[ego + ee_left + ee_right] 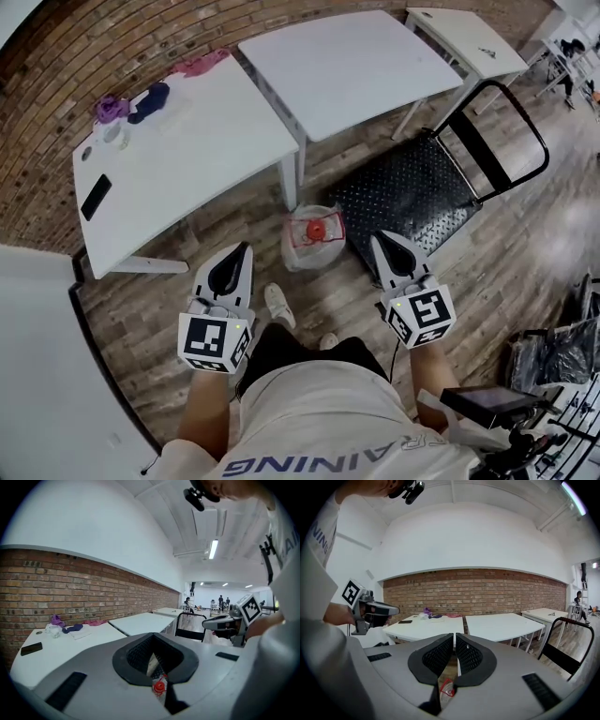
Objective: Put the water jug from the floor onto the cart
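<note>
Water jug (302, 249), clear rounded plastic, red cap (319, 228), left gripper (244, 247) and right gripper (380, 236) jaws clenched empty

The water jug (312, 234) stands on the floor (150, 319), just beside the cart's (412, 192) near left corner and in front of the left table's (187, 150) leg. A second table (347, 66) stands to that table's right, with a third table (464, 37) farther right (beyond the cart's handle). A phone (96, 197) lies on the left table's left part. Cloths (141, 103) lie at its far edge, by the brick wall (75, 47).
</note>
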Demonstrator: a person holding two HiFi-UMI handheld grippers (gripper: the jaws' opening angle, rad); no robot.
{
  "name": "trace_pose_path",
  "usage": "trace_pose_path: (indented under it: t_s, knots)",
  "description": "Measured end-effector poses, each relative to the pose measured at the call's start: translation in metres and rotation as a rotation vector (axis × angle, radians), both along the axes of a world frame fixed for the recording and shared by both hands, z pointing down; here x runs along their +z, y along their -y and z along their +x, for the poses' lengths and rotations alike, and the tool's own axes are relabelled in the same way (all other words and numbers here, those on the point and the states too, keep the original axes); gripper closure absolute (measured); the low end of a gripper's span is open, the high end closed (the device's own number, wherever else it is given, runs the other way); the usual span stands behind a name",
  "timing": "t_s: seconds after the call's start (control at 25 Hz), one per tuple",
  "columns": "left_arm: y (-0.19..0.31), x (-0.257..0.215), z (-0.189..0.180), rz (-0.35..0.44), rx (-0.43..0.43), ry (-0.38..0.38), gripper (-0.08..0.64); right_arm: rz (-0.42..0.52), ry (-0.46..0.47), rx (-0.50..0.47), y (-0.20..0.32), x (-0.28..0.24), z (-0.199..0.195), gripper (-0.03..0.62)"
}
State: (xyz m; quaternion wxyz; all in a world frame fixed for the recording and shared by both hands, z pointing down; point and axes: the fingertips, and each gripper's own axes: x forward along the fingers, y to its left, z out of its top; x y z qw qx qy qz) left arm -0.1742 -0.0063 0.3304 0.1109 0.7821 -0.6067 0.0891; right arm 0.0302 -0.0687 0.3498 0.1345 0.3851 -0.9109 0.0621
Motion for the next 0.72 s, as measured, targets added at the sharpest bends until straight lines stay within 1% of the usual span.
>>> trace_pose_path:
  t_s: [0.16, 0.28, 0.36, 0.52, 0.72]
  knots:
    - [0.035, 0.015, -0.035, -0.032, 0.037, -0.02, 0.558, -0.008, -0.024, 0.04, 0.035, 0.005, -0.034, 0.588]
    - [0.052, 0.028, -0.048, -0.061, 0.074, -0.024, 0.558, -0.017, -0.03, 0.081, 0.055, 0.008, -0.048, 0.588]
    - [0.066, 0.036, -0.052, -0.078, 0.088, -0.029, 0.558, -0.025, -0.04, 0.1, 0.068, 0.013, -0.051, 0.588]
    - [0.088, 0.055, -0.053, -0.107, 0.086, -0.038, 0.558, -0.056, -0.069, 0.109, 0.088, 0.037, -0.049, 0.588]
    - [0.095, 0.079, -0.042, -0.136, 0.036, -0.041, 0.558, -0.123, -0.108, 0.047, 0.108, 0.089, -0.048, 0.586]
